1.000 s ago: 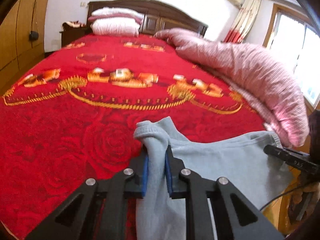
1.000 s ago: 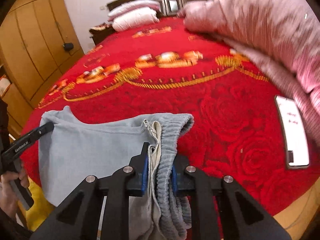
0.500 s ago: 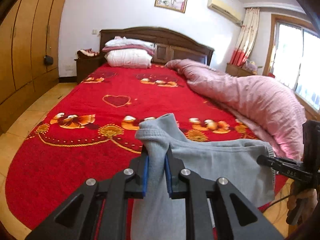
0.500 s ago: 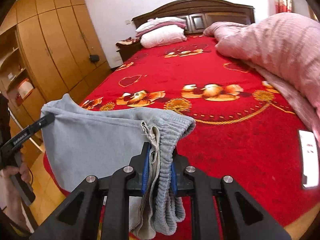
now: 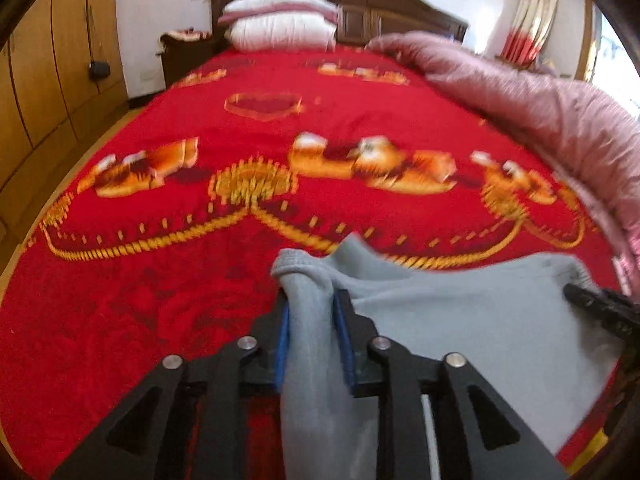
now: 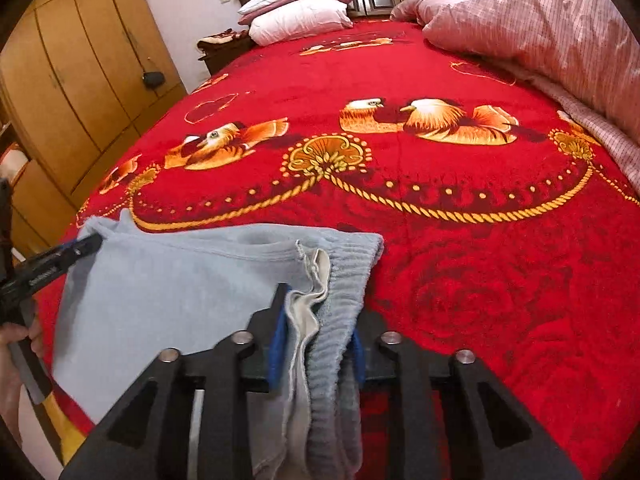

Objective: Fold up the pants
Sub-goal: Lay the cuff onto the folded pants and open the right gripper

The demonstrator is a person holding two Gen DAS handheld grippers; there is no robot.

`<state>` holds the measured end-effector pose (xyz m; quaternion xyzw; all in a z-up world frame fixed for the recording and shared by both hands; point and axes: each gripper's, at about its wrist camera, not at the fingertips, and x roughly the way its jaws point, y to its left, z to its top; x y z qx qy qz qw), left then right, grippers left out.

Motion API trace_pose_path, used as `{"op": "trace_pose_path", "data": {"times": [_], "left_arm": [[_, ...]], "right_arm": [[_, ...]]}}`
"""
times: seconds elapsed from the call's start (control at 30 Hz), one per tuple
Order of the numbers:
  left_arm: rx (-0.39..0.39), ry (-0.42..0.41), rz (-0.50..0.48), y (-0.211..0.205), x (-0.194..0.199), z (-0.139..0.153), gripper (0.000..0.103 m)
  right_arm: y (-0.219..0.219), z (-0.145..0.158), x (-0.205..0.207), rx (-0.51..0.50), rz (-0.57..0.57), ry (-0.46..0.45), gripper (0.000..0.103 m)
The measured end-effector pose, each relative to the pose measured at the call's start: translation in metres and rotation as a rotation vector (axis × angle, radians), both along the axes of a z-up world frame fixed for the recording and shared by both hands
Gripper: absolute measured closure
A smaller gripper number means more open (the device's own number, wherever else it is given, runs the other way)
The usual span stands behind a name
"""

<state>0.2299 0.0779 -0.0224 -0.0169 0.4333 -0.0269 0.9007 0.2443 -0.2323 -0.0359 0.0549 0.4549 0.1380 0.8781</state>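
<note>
Two grippers, left gripper (image 5: 310, 320) and right gripper (image 6: 318, 320), hold grey sweatpants (image 6: 168, 288) stretched over the foot edge of the red bed (image 6: 460, 200). Both sets of fingers are easing apart, cloth bunched between their blue pads.

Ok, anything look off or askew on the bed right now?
Nothing spilled or damaged. The pants hang bunched between both tongs, whose jaws are opening. The pink quilt is heaped along one side of the red bedspread.
</note>
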Motion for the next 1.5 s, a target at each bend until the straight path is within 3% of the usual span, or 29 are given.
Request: {"op": "trace_pose_path", "data": {"times": [0.13,0.27,0.43,0.53,0.67,0.87,0.97,1.1,1.2,1.33,1.5], "left_arm": [[0.0,-0.006,0.023,0.007,0.0,-0.009,0.058],[-0.006,0.013,0.019,0.012,-0.009,0.006,0.059],[-0.051,-0.023,0.0,0.011,-0.056,0.041,0.057],[-0.095,-0.035,-0.003,0.005,-0.087,0.051,0.055],[-0.143,-0.005,-0.01,-0.008,-0.121,0.046,0.055],[-0.133,0.079,0.035,-0.01,-0.138,0.014,0.055],[-0.119,0.101,0.07,-0.005,-0.142,0.001,0.053],[-0.178,0.108,0.089,0.004,-0.144,-0.004,0.052],[-0.161,0.102,0.085,0.002,-0.144,-0.003,0.052],[-0.152,0.095,0.086,0.001,-0.145,-0.003,0.051],[-0.161,0.097,0.097,0.004,-0.147,-0.005,0.045]], "right_arm": [[-0.003,-0.001,0.001,-0.009,0.002,-0.008,0.064],[-0.003,0.014,-0.003,-0.028,-0.016,0.011,0.063],[0.0,0.053,-0.043,-0.06,-0.011,-0.089,0.063],[0.005,0.061,-0.068,-0.039,0.019,-0.112,0.063],[0.015,0.053,-0.09,-0.035,0.063,-0.104,0.063],[0.01,0.014,-0.096,-0.093,0.037,-0.027,0.064],[0.006,0.009,-0.104,-0.093,0.041,-0.069,0.064],[0.013,0.005,-0.112,-0.171,0.051,-0.108,0.062],[0.009,0.001,-0.111,-0.151,0.02,-0.084,0.054],[-0.013,-0.006,-0.107,0.008,-0.017,-0.045,0.054],[-0.009,-0.005,-0.11,-0.02,-0.008,-0.061,0.052]]}}
